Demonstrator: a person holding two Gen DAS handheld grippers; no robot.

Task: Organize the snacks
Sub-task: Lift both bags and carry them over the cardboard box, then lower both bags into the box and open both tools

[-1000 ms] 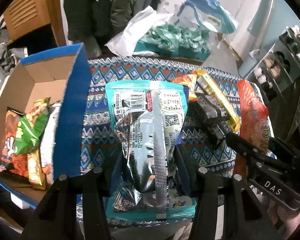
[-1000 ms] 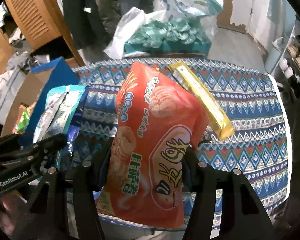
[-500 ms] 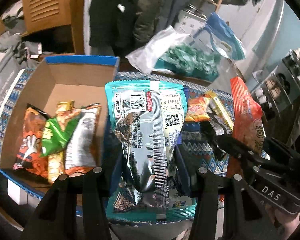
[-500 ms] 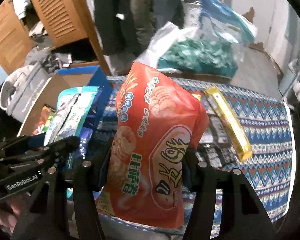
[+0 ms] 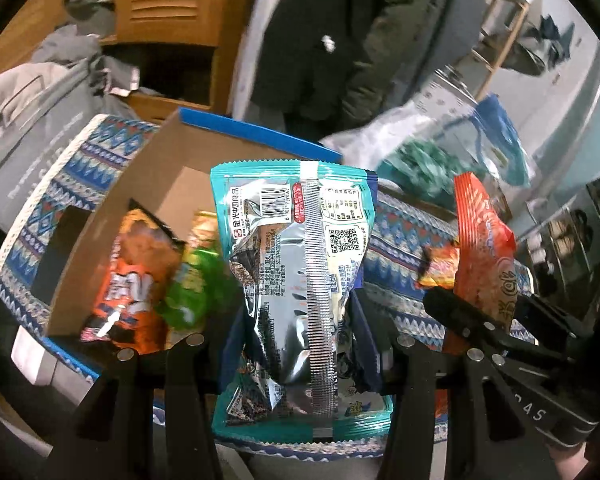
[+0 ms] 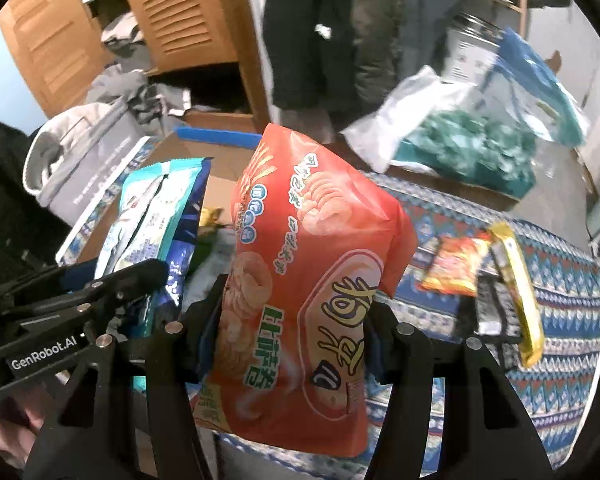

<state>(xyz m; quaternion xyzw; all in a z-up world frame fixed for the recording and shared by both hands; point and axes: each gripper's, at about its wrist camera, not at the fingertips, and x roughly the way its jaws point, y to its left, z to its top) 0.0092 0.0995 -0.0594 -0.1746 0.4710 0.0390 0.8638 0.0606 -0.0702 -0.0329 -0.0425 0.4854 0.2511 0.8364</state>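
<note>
Left gripper: tilted downward, jaws clamped on a packet.
Right gripper: alongside, likewise clamped.

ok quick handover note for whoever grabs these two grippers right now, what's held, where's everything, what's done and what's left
Left gripper: shut on the teal and silver snack bag, held upright over the near edge of the cardboard box.
Right gripper: shut on the red chip bag, held above the patterned cloth, just right of the box.
Done: an orange bag and a green bag already lie in the box, with at least one more behind them.
Left: put both held bags in the box, then collect the small orange packet, the yellow bar and the dark packet from the cloth.
</note>
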